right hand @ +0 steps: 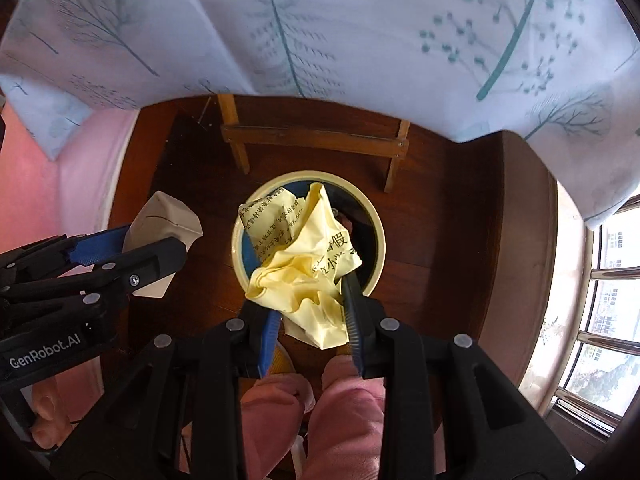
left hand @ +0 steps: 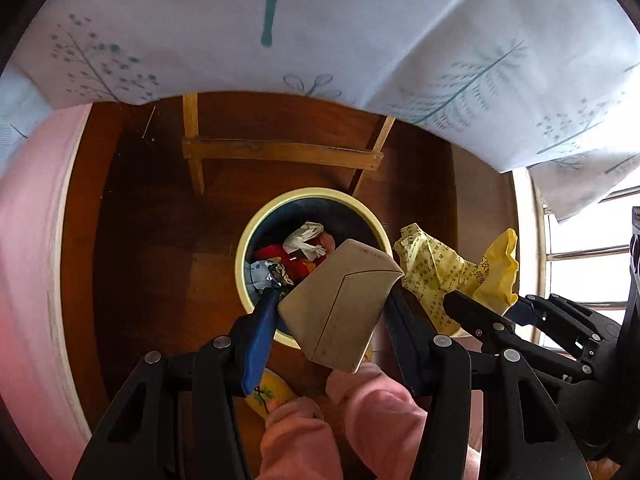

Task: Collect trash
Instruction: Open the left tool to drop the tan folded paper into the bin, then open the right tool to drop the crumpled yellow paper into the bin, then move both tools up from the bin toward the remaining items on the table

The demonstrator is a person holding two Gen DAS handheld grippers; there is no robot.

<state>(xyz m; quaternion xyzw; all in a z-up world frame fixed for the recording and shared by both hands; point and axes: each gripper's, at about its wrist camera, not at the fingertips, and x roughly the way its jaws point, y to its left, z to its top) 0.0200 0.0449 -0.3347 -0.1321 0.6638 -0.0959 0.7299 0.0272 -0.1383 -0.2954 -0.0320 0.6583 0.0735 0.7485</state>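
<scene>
Right wrist view: crumpled yellow paper [right hand: 304, 264] covers most of the bin [right hand: 372, 216] opening; contents unseen. Left wrist view: beige carton [left hand: 340, 304] hides the bin's near rim. Paper print too small to read. Tablecloth [left hand: 320, 28] cut off at top.

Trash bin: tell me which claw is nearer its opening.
Right, as far as the views show. The right claw holds the yellow wrapper directly over the trash bin. The left claw holds the beige carton over the bin's near rim.
</scene>
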